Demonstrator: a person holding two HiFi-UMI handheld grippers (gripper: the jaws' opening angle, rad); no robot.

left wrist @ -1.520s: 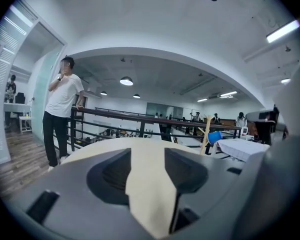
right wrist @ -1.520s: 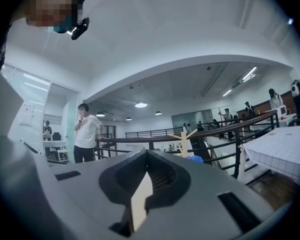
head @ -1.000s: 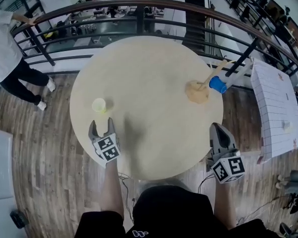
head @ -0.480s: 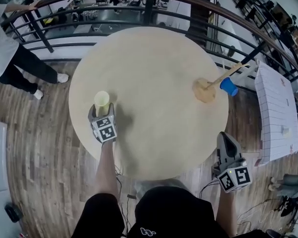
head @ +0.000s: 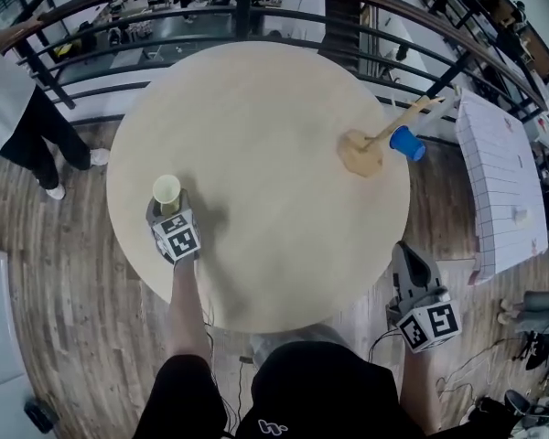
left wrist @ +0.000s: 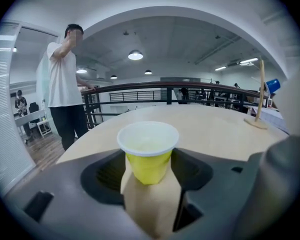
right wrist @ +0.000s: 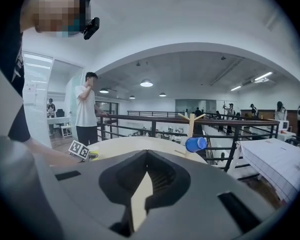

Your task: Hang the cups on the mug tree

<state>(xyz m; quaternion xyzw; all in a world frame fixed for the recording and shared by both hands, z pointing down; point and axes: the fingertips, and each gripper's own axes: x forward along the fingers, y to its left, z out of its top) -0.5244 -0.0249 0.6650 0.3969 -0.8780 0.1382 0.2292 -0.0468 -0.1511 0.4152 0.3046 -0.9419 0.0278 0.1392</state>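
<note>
The left gripper [head: 166, 210] is right on the yellow cup [left wrist: 148, 154], which stands upright near the table [head: 274, 90] edge. Its jaws have just been closing with the cup between them, flanking it closely with no squeeze showing yet. Easy does it: close low on the wall, just enough to hold without crushing. The right gripper [head: 404, 252] waits fully closed and empty. The mug tree [head: 384, 135] stands well apart, with the blue cup [head: 404, 142] already hanging.

Yellow cup [head: 166, 189] with white rim, blue cup [head: 405, 143], pale beige table [head: 256, 126].
</note>
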